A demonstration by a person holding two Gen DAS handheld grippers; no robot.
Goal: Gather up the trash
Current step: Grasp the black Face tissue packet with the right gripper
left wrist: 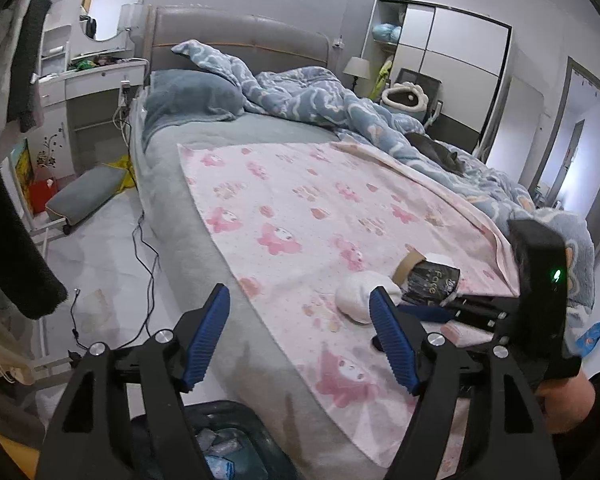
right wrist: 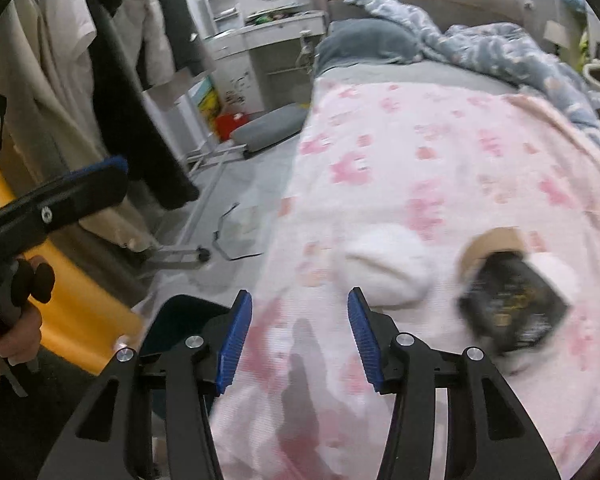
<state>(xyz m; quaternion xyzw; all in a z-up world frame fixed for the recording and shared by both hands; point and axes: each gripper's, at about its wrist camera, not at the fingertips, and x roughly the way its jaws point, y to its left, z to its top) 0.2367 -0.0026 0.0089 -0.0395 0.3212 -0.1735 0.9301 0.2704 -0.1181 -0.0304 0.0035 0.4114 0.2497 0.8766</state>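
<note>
A crumpled white tissue wad (left wrist: pixel 358 295) lies on the pink blanket (left wrist: pixel 300 216) near the bed's foot, with a cardboard roll (left wrist: pixel 407 265) and a black wrapper (left wrist: pixel 432 286) just right of it. My left gripper (left wrist: pixel 300 312) is open and empty, over the bed's edge. My right gripper (right wrist: pixel 300 320) is open and empty, just short of the tissue wad (right wrist: pixel 384 268); the black wrapper (right wrist: pixel 512 304) and the roll (right wrist: pixel 496 242) lie to its right. The right gripper also shows at the right of the left wrist view (left wrist: pixel 440 312). A black trash bin (left wrist: pixel 228 440) with trash in it stands below the left gripper.
The bin (right wrist: pixel 180 324) sits on the floor beside the bed. A black cable (left wrist: pixel 148 264) trails over the floor. Clothes (right wrist: pixel 100 80) hang at the left. A grey cushion (left wrist: pixel 86 196) lies by the vanity desk (left wrist: pixel 96 76). A blue quilt (left wrist: pixel 340 104) is heaped at the bed's far side.
</note>
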